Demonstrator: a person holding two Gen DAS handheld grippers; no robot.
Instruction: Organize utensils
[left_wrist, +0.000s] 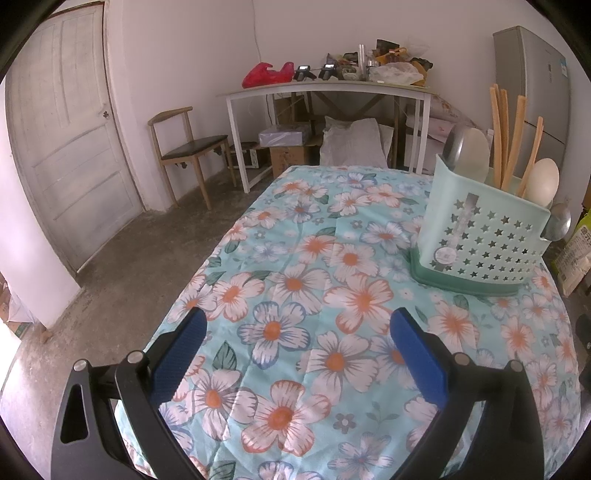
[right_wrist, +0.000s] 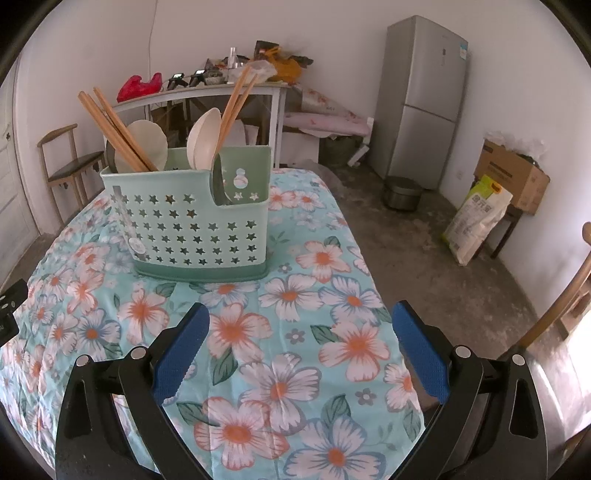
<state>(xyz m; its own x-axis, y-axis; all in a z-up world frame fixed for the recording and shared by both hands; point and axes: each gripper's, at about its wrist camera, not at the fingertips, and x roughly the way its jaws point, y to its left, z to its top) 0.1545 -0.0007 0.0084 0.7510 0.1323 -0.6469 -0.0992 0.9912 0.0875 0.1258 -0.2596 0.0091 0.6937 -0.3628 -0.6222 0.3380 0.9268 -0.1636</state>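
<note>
A mint-green utensil caddy (left_wrist: 484, 240) with star holes stands on the floral tablecloth (left_wrist: 295, 295), at the right in the left wrist view and at the upper left in the right wrist view (right_wrist: 192, 229). It holds wooden chopsticks (right_wrist: 118, 133), white spoons (right_wrist: 201, 138) and a metal ladle (left_wrist: 557, 221). My left gripper (left_wrist: 295, 332) is open and empty, low over the cloth, left of the caddy. My right gripper (right_wrist: 299, 325) is open and empty, in front of the caddy.
A chair (left_wrist: 188, 147) and a white door (left_wrist: 66, 140) stand at the left. A cluttered white table (left_wrist: 332, 88) is at the back wall. A fridge (right_wrist: 424, 99), a pot (right_wrist: 400, 192), a bag (right_wrist: 476, 221) and a box (right_wrist: 513, 177) stand at the right.
</note>
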